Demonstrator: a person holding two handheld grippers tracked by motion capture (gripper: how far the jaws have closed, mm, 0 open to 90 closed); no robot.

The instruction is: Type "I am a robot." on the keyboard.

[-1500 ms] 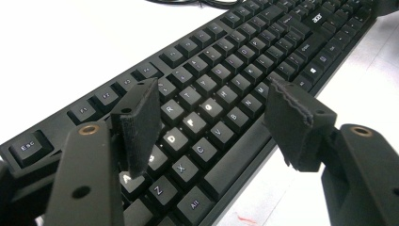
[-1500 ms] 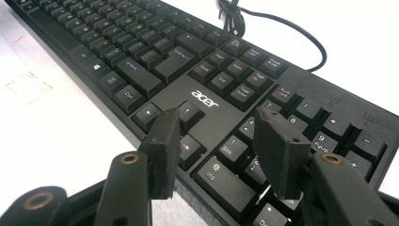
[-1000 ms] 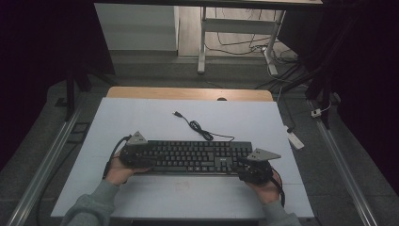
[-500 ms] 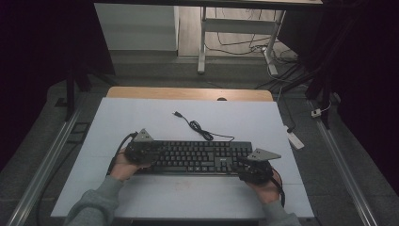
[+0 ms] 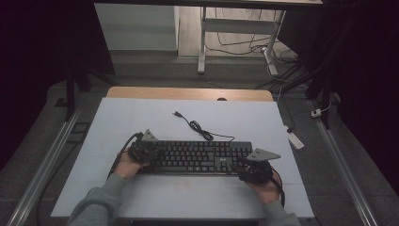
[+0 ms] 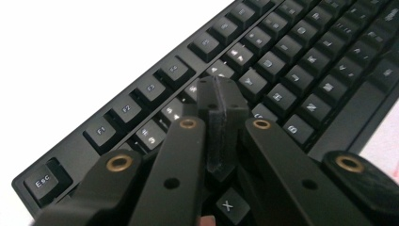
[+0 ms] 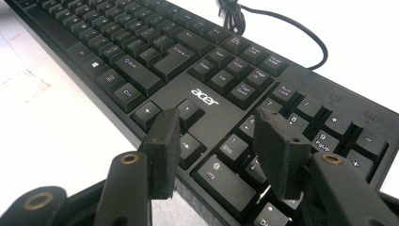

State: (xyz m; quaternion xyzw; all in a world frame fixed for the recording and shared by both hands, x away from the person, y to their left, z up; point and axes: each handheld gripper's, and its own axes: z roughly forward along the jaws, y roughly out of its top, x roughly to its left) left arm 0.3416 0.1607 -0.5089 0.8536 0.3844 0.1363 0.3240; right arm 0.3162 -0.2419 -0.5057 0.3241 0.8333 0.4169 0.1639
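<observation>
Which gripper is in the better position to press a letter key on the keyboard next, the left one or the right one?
Probably the left. The left gripper has its jaws shut into one tip above the letter rows of the keyboard. The right gripper is open over the arrow keys and number pad.

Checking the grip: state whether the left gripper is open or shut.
Shut: the left gripper has just closed, pads pressed together with nothing between, above the keyboard.

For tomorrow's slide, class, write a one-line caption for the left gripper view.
Left gripper, fingers pressed together with nothing between them, poised over the left-hand keys of a black keyboard.
</observation>
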